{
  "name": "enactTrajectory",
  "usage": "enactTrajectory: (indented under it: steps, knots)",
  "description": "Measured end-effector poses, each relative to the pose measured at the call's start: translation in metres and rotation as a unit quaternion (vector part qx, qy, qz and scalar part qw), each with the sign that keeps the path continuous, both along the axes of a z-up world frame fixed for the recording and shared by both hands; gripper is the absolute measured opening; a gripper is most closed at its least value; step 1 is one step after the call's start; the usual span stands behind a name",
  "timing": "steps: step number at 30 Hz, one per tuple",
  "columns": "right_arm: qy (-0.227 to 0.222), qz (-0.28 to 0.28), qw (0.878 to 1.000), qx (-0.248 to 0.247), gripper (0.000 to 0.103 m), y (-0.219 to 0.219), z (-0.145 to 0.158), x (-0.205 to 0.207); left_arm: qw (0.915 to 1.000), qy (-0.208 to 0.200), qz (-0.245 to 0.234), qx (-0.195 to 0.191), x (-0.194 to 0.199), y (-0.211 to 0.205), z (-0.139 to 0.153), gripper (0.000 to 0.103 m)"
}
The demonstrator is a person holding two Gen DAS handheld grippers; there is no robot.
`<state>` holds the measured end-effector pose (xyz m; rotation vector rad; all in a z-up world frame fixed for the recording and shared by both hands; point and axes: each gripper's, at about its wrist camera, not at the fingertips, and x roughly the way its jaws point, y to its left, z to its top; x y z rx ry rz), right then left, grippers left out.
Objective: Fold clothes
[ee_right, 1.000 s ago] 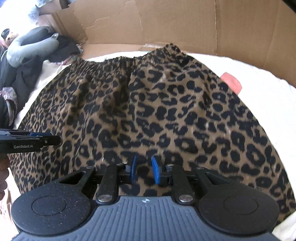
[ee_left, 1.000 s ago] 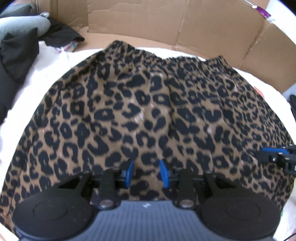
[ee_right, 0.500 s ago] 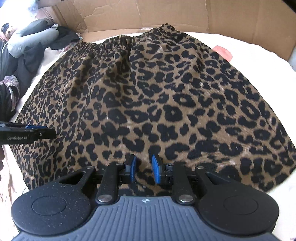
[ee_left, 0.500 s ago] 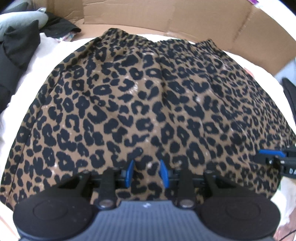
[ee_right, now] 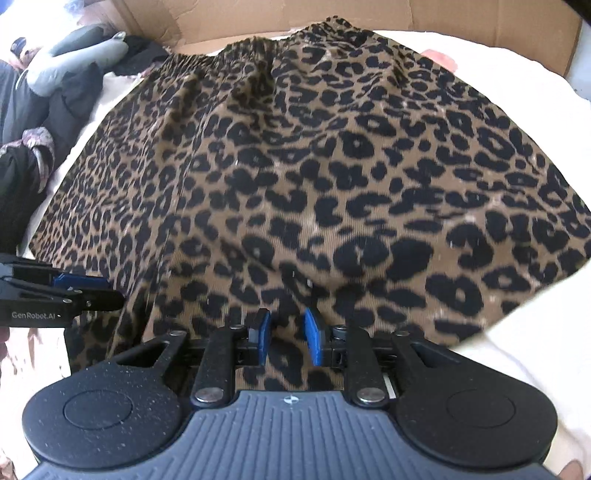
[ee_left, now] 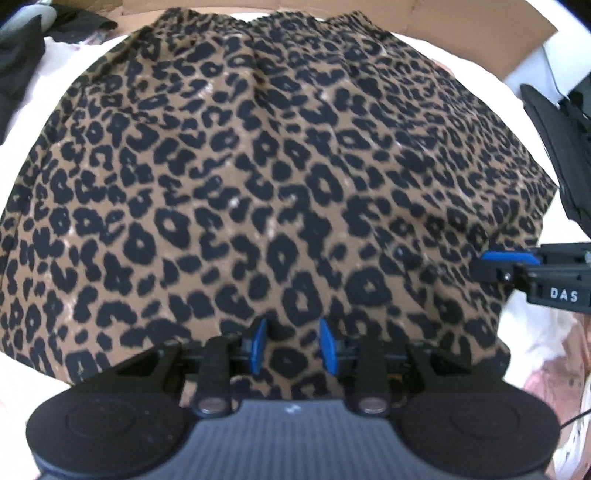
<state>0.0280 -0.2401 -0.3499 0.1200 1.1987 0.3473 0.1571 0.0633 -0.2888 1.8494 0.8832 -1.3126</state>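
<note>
Left gripper (ee_left: 290, 345): black two-finger tool with blue pads, pointed steeply down at the near hem of the garment. Jaws part-way closed with a fold of cloth between the pads; whether the pads pinch it cannot be told. It also shows at the left edge of the right wrist view, seen side-on.

Right gripper (ee_right: 286, 336): same make, pointed steeply down over the same hem, further right. Gap between pads narrow, with cloth bunched in it; firm grasp or loose contact cannot be told. It also shows side-on at the right edge of the left wrist view.

Brown corduroy skirt with black leopard spots (ee_left: 280, 177): spread flat on a white padded surface (ee_right: 524, 110). Gathered elastic waistband at the far end, by the cardboard wall (ee_right: 295, 16); flared hem nearest the grippers. Long axis runs from hem to waistband.

Pile of dark and grey clothes (ee_right: 48, 96): far left, apart from the skirt.
</note>
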Motion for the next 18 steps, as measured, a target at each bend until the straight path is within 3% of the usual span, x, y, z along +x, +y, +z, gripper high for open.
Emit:
enactTrajectory:
  steps: [3,7,14,18]
  knots:
    - [0.008,0.008,1.000,0.002,0.028,0.000,-0.001,-0.006,0.9996,0.000,-0.025,0.012,-0.001,0.011,0.001,0.033]
    - [0.018,0.023,1.000,0.002,0.030,0.003,-0.001,-0.015,0.9979,0.006,-0.062,0.016,0.001,0.022,0.003,0.023]
    - [0.037,0.021,0.999,0.016,0.033,0.001,0.005,-0.018,0.9973,0.011,-0.066,0.030,0.010,0.033,0.012,0.002]
    - [0.023,0.019,0.999,0.031,0.033,0.002,0.015,-0.012,0.9965,0.024,-0.064,0.049,0.023,0.042,0.020,0.000]
